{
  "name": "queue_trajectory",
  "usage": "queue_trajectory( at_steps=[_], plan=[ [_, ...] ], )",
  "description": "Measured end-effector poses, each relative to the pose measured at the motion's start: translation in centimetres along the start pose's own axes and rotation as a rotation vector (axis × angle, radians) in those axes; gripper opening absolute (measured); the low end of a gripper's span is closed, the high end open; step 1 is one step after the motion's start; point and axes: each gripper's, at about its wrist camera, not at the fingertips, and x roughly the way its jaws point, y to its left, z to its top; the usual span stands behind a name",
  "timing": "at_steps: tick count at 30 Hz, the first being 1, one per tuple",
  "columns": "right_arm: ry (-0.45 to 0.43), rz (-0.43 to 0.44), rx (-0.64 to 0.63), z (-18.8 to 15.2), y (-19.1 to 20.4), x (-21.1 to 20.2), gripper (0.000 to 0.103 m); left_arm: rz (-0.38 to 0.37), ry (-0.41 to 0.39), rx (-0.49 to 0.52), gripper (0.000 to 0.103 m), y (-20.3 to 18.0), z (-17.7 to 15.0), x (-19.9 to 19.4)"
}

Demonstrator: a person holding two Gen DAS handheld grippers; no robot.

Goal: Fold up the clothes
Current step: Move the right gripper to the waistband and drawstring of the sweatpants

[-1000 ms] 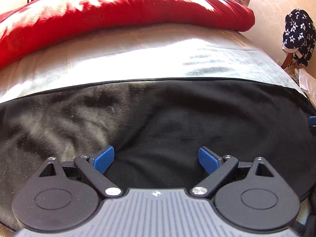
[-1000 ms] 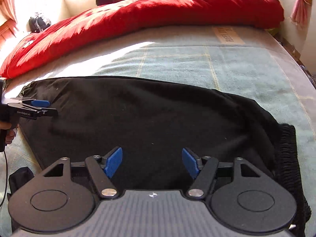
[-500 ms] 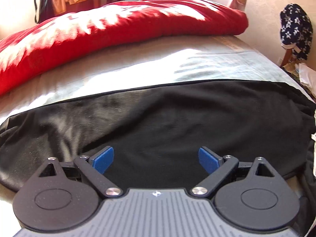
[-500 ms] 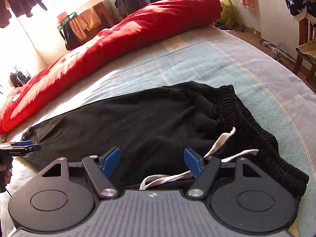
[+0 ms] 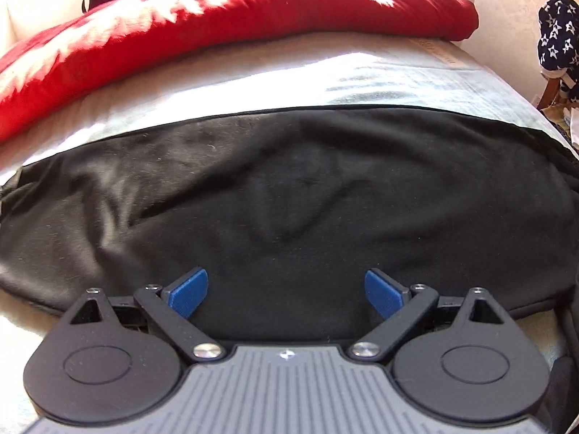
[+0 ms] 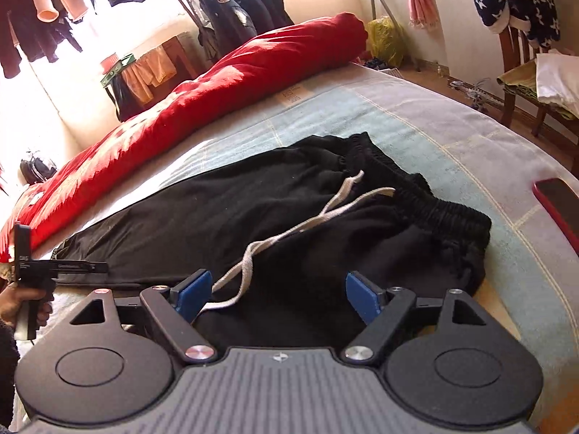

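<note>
Pants: the black pants (image 6: 282, 217) are lying flat on the bed (image 6: 452, 137), in front of the red blanket (image 6: 202, 108).
Which way: the long side of the pants is running along the red blanket. The stretchy waistband (image 6: 427, 199) is sitting at the end far from the person's hand (image 6: 21, 302), and the leg end is pointing toward that hand.
String: a white drawstring (image 6: 289, 231) is lying loose on top of the pants, below the waistband.
Left gripper: the left gripper (image 5: 286, 291) is hanging over the pants with its blue fingers spread wide, and nothing is sitting between them.
Right gripper: the right gripper (image 6: 278, 294) is spread wide too, hanging over the waist end of the pants, and the string is passing just by its left finger (image 6: 191, 293).
Only the right view: it is showing the waistband, the string, the hand on the left gripper's handle, a red phone (image 6: 561, 206) near the waistband, and a chair (image 6: 524, 83) beyond the bed.
Only the left view: it is showing the plain middle of the pants (image 5: 289, 199), filling the view from side to side.
Hard to see: both ends of the pants are getting cut off in the left view. Sun is washing out the bed by the red blanket (image 5: 217, 25).
</note>
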Motion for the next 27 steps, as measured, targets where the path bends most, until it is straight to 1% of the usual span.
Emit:
queue_trajectory(
  at_steps=[2,4,8,10,15,17,18,20,21,23,24,27],
  plan=[
    [0.001,-0.012,0.035,-0.6,-1.2,0.5,0.085,-0.023,-0.029,0.002,0.094,0.1,-1.1,-2.6],
    [-0.008,0.008,0.048,-0.5,-1.7,1.2,0.085,-0.042,-0.063,-0.017,0.094,0.0,-2.3,-5.1],
    [-0.045,0.097,0.012,1.4,-1.0,2.6,0.086,-0.035,-0.126,-0.086,0.094,-0.9,-4.7,-8.9],
    [-0.03,0.107,-0.014,3.4,-0.5,4.8,0.089,-0.024,-0.144,-0.125,0.094,-1.6,-5.5,-10.1],
    [0.011,0.129,-0.076,8.4,0.6,10.5,0.089,-0.005,-0.166,-0.172,0.094,-3.5,-6.9,-11.6],
    [0.076,0.11,-0.047,9.7,-0.1,14.0,0.089,0.003,-0.168,-0.18,0.094,-4.2,-7.4,-12.0],
    [0.099,0.092,-0.039,10.1,-0.5,15.4,0.089,0.005,-0.167,-0.186,0.094,-4.5,-7.5,-12.1],
    [0.138,-0.002,-0.06,10.8,-1.6,18.6,0.088,0.01,-0.162,-0.195,0.094,-5.0,-7.8,-12.1],
    [0.145,-0.008,-0.057,11.1,-2.1,19.5,0.088,0.013,-0.158,-0.197,0.094,-5.3,-7.9,-12.1],
    [0.154,0.04,-0.055,12.0,-3.2,20.9,0.088,0.025,-0.146,-0.209,0.094,-5.7,-8.2,-12.1],
    [0.136,0.038,-0.073,12.6,-3.3,21.1,0.088,0.031,-0.14,-0.214,0.094,-5.9,-8.4,-12.1],
    [0.159,0.04,-0.046,14.0,-3.2,21.3,0.088,0.043,-0.127,-0.222,0.094,-6.4,-8.8,-12.4]
  ],
)
